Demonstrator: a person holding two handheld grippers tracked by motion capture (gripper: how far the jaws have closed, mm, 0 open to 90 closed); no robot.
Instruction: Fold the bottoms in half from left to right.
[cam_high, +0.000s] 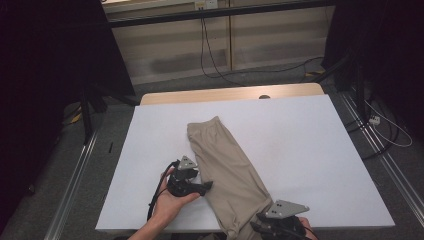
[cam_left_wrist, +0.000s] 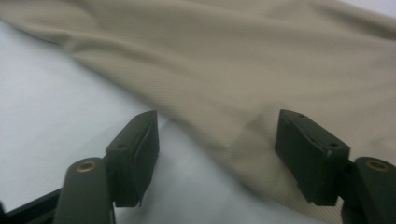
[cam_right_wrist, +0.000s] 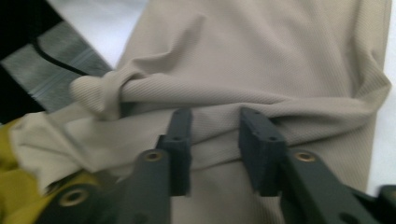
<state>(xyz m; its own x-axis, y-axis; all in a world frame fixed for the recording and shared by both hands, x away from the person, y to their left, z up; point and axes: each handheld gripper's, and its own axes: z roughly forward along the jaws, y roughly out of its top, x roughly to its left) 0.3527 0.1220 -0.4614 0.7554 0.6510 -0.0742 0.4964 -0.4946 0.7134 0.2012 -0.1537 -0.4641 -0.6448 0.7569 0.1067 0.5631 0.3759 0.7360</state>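
A beige ribbed garment (cam_high: 227, 160) lies folded in a long slanted strip on the white table (cam_high: 310, 150), from the middle down to the front edge. My left gripper (cam_high: 206, 186), held in a hand, sits low at the strip's left edge. In the left gripper view its jaws stand wide apart (cam_left_wrist: 217, 140), with the garment's edge (cam_left_wrist: 224, 60) lying between and beyond them, untouched by the pads. My right gripper (cam_high: 260, 226) is at the front edge over the bunched, twisted end of the garment (cam_right_wrist: 280, 60). Its jaws (cam_right_wrist: 215, 128) are a little apart and the pads do not press the cloth.
The table's front edge runs just under the right gripper, with floor and a metal rail (cam_right_wrist: 56, 56) beyond the garment's end. Something yellow (cam_right_wrist: 14, 186) shows at the lower left of the right gripper view. Cables (cam_high: 215, 65) lie on the floor behind the table.
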